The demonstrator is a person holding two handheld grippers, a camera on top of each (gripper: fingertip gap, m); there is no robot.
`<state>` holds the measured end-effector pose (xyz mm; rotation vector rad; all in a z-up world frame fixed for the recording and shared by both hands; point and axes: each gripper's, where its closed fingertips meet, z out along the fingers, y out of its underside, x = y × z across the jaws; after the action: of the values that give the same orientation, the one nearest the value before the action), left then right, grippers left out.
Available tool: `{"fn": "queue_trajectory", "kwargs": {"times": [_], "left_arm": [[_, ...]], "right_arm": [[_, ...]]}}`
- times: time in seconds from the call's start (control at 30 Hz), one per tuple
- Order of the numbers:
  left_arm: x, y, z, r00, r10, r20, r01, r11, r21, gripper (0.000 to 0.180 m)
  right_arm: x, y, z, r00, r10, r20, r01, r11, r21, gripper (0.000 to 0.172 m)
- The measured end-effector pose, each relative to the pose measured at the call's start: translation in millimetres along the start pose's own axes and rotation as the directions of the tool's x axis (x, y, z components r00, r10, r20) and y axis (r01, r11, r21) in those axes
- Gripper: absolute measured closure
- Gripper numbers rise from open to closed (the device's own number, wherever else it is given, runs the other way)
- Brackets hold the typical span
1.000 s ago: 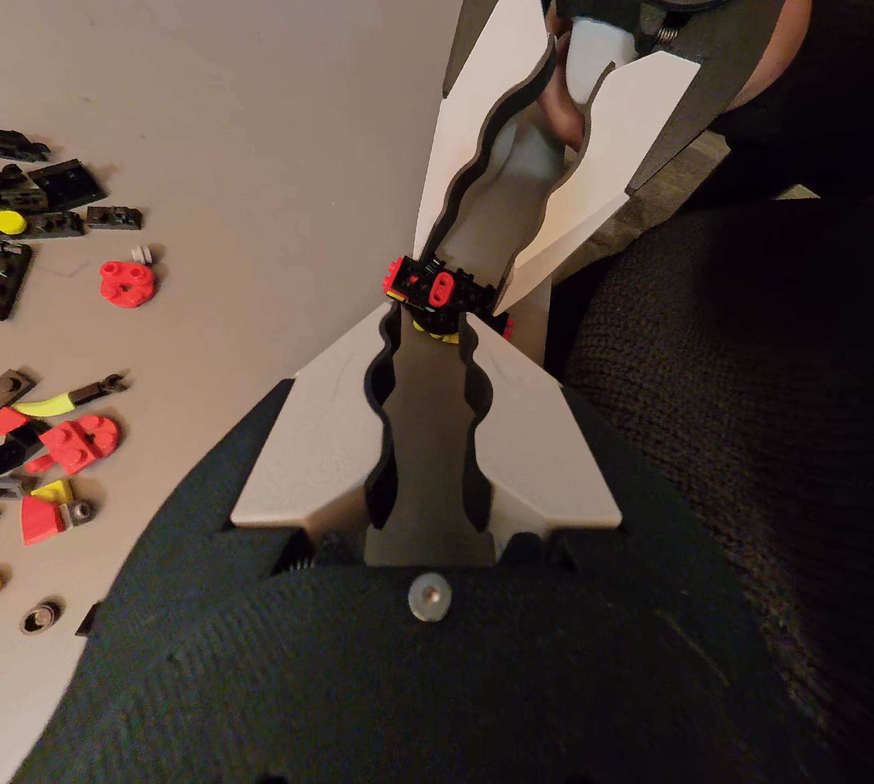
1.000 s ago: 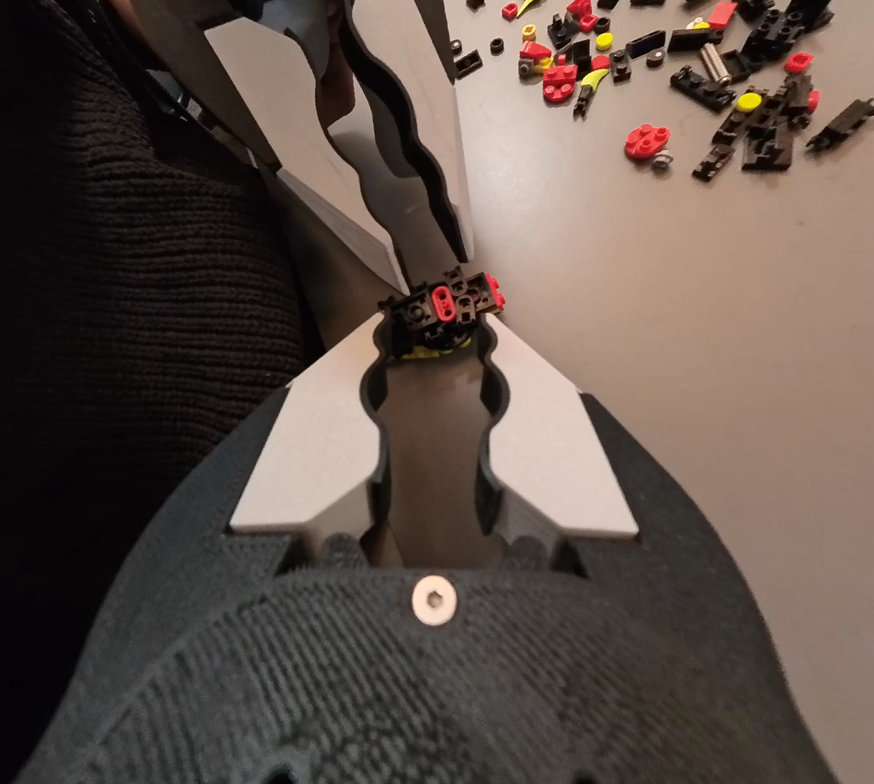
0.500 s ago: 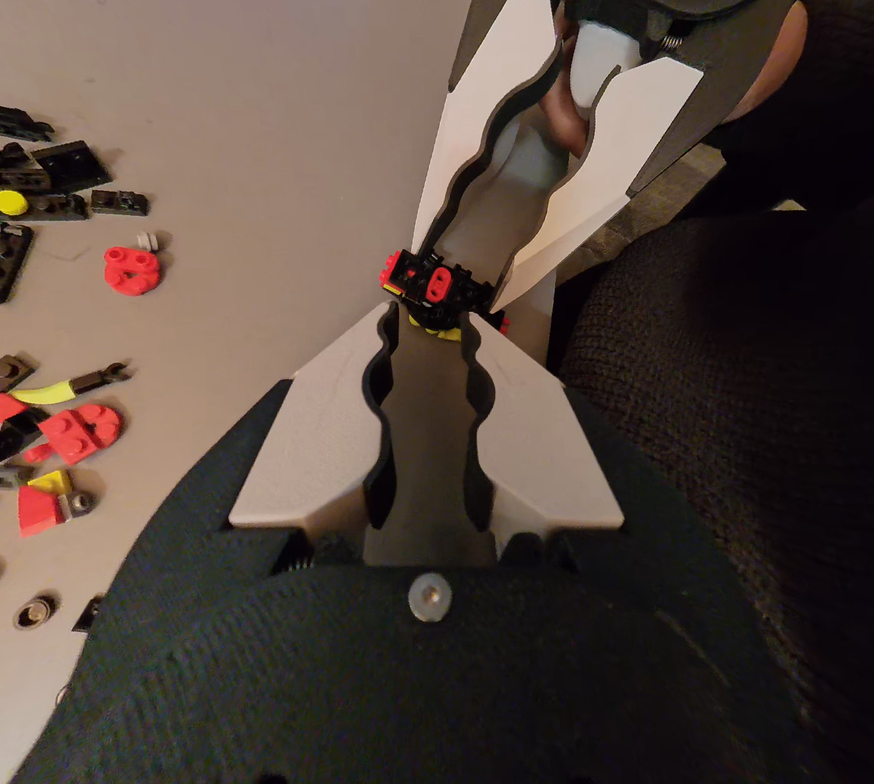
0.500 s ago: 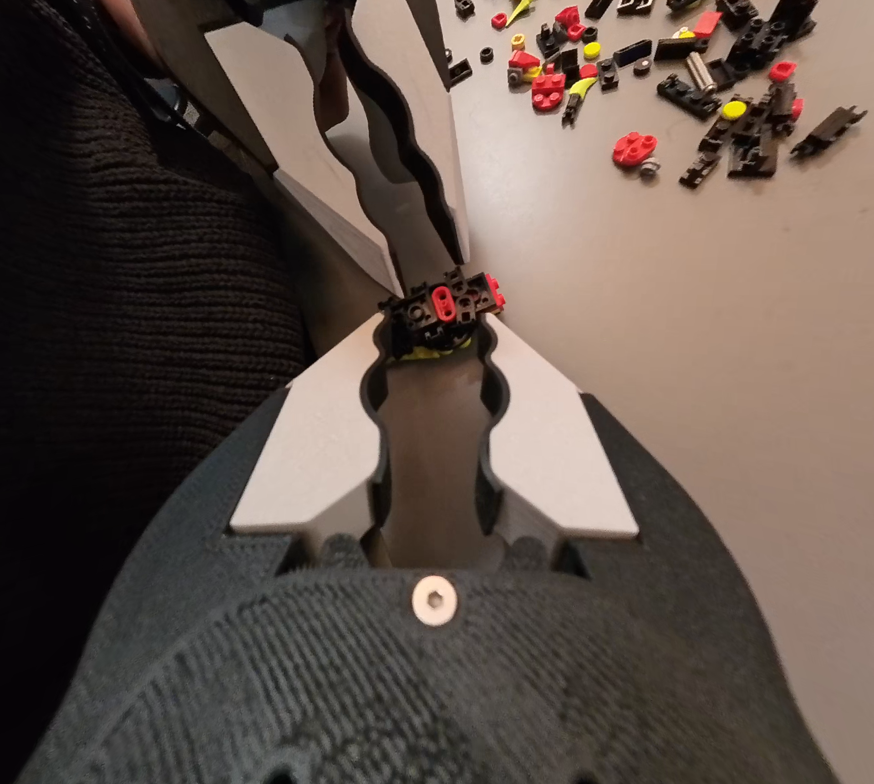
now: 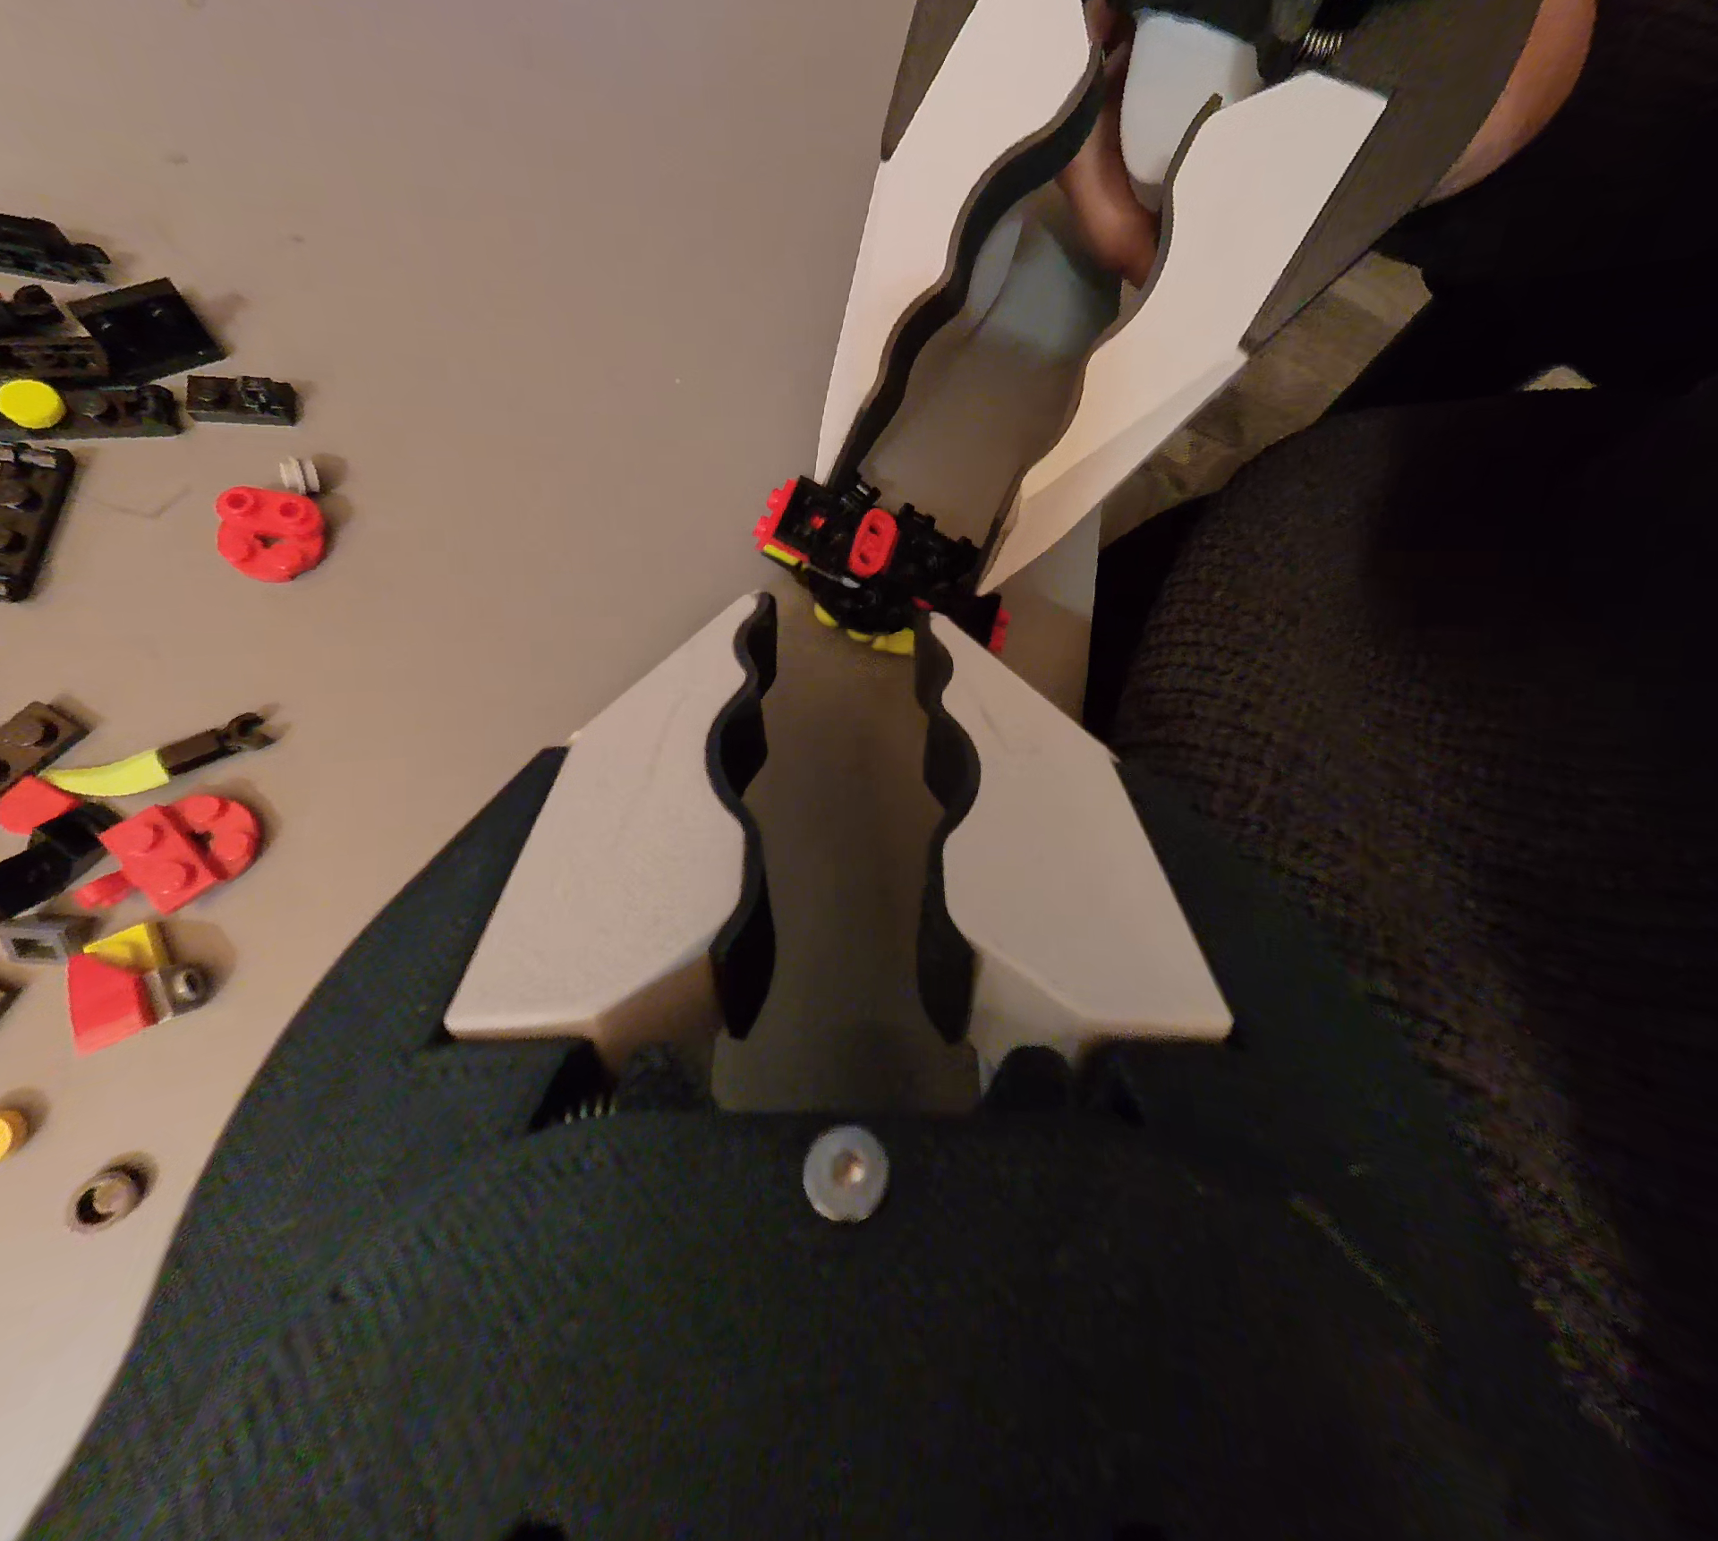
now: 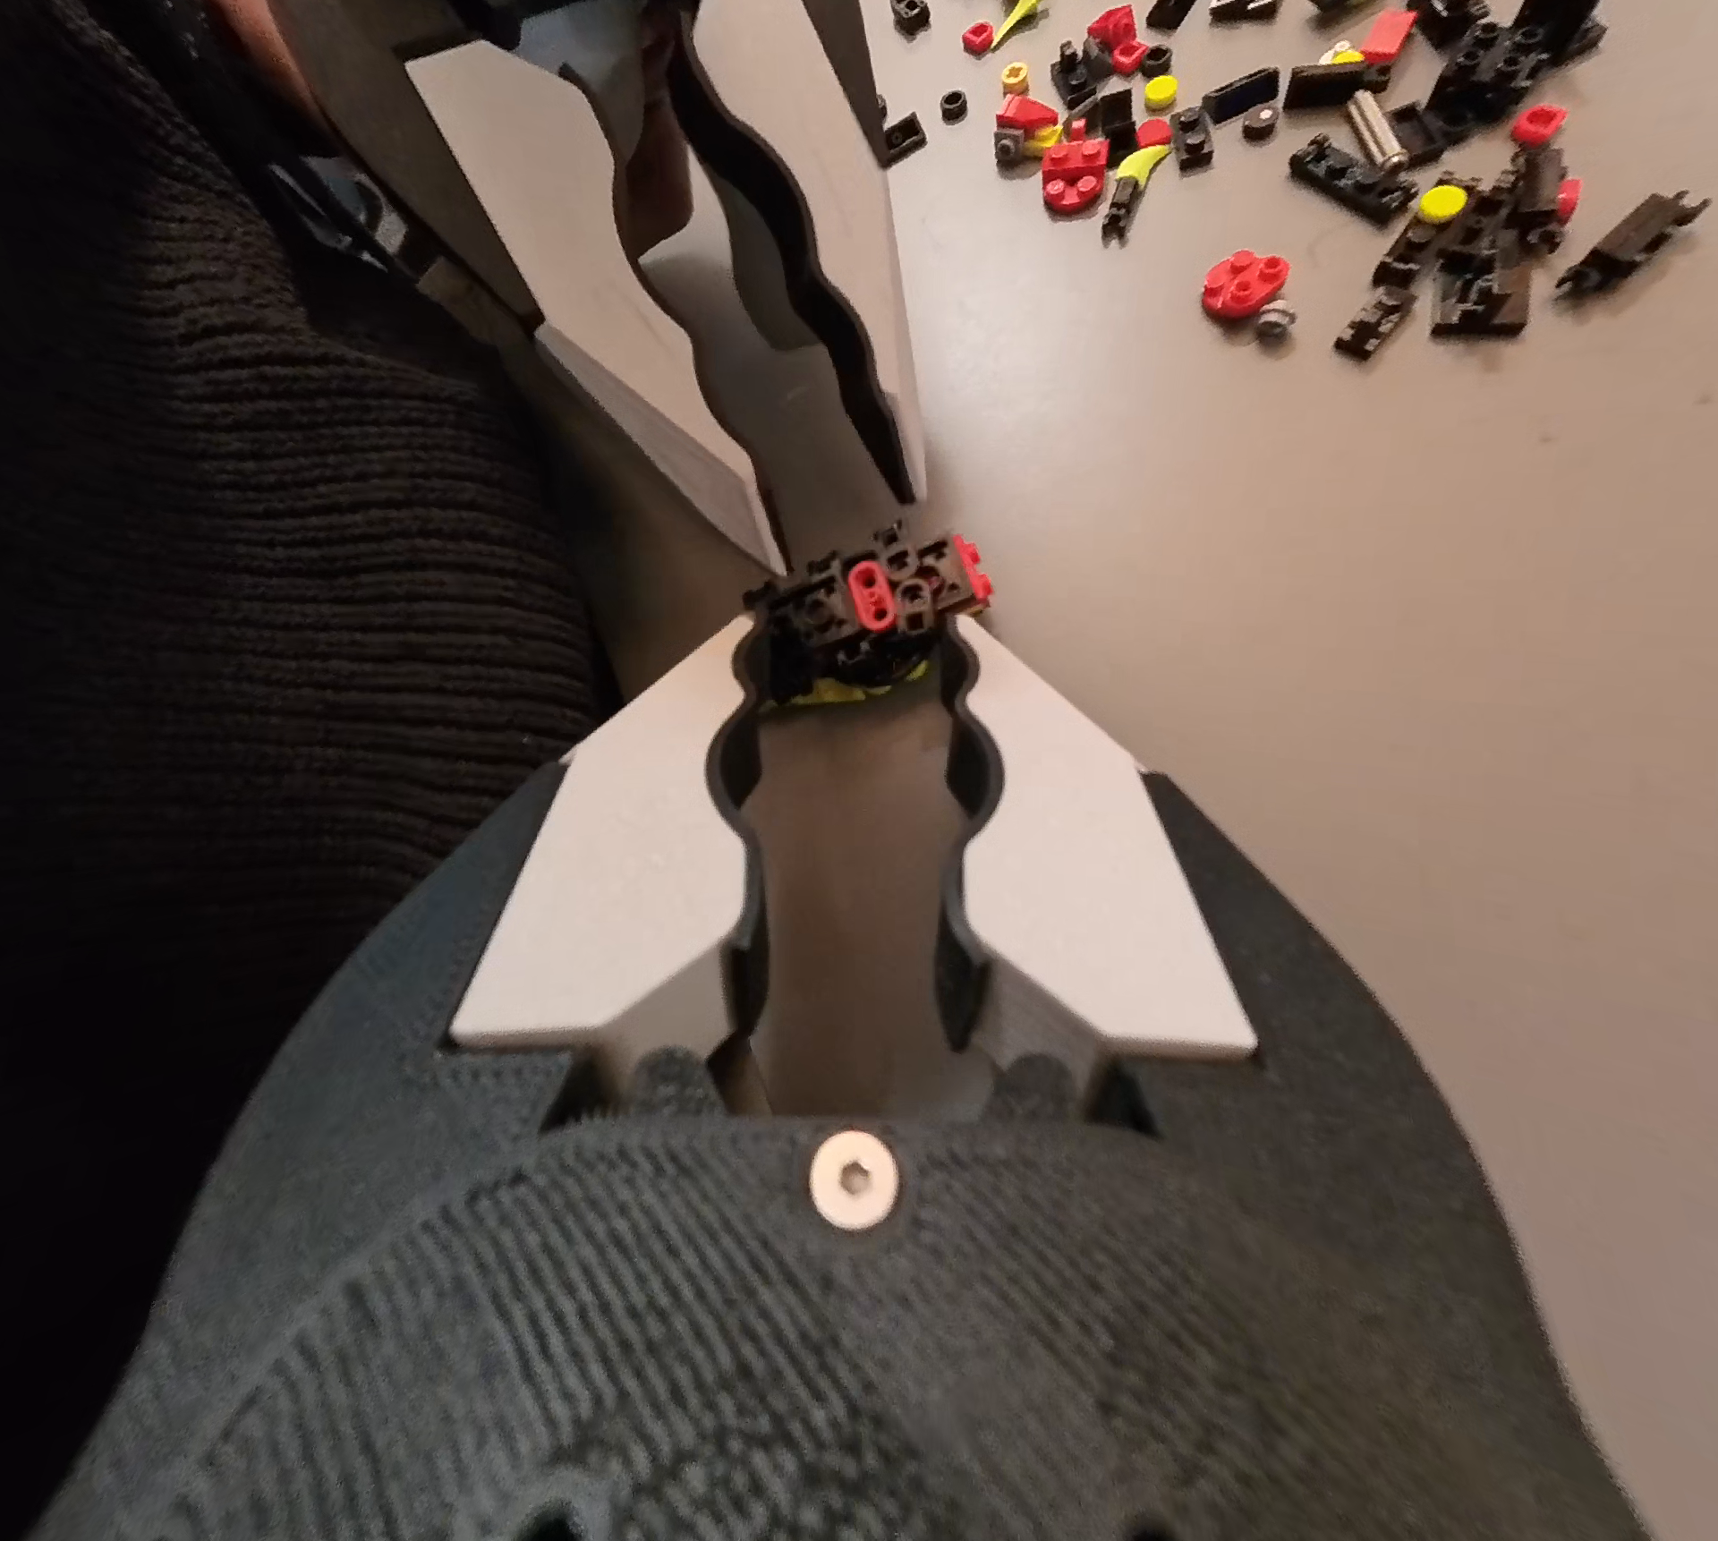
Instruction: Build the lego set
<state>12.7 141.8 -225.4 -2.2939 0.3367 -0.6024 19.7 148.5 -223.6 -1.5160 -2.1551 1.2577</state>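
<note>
A small black brick assembly (image 6: pixel 874 599) with red and yellow parts hangs above the grey table (image 6: pixel 1301 660). My right gripper (image 6: pixel 853 641) is shut on it, with both pads against its black sides. In the left wrist view the right gripper (image 5: pixel 916 520) comes in from the top and holds the assembly (image 5: pixel 865 557). My left gripper (image 5: pixel 846 613) faces it from the other side with its tips around the yellow underside. Its left pad (image 5: pixel 758 622) stands clear of the bricks, so the left gripper is open.
Several loose black, red and yellow bricks lie on the table at the upper right of the right wrist view (image 6: pixel 1301 55). A red round piece (image 5: pixel 270 534) and black plates (image 5: pixel 139 329) lie along the left edge of the left wrist view. A person's black knit sleeve (image 5: pixel 1394 753) is close on one side. Less than 4 cm separates the two grippers' tips. The red round piece (image 5: pixel 270 534) is about 9 cm from my left fingertips. It turns up in the right wrist view (image 6: pixel 1231 276) as well.
My left jaws have widened a little and the left pad has come off the assembly. My right gripper keeps its hold. Both grippers have drifted slightly over the table.
</note>
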Motion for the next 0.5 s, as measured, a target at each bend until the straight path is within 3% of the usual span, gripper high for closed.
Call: {"fn": "queue_trajectory", "kwargs": {"times": [0.23, 0.37, 0.5], "left_arm": [[-8, -2, -9, 0.999, 0.048, -0.013, -0.048, 0.999, 0.007, 0.149], [-8, -6, -7, 0.991, 0.132, -0.016, -0.132, 0.991, 0.001, 0.148], [-16, -1, 1, 0.958, 0.284, 0.035, -0.281, 0.957, -0.072, 0.148]], "right_arm": [[10, -13, -25, 0.999, -0.040, 0.034, 0.037, 0.995, 0.094, 0.127], [14, -6, -18, 0.972, -0.236, 0.016, 0.236, 0.971, -0.036, 0.127], [22, -4, -10, 0.891, -0.455, -0.014, 0.443, 0.873, -0.203, 0.135]]}}
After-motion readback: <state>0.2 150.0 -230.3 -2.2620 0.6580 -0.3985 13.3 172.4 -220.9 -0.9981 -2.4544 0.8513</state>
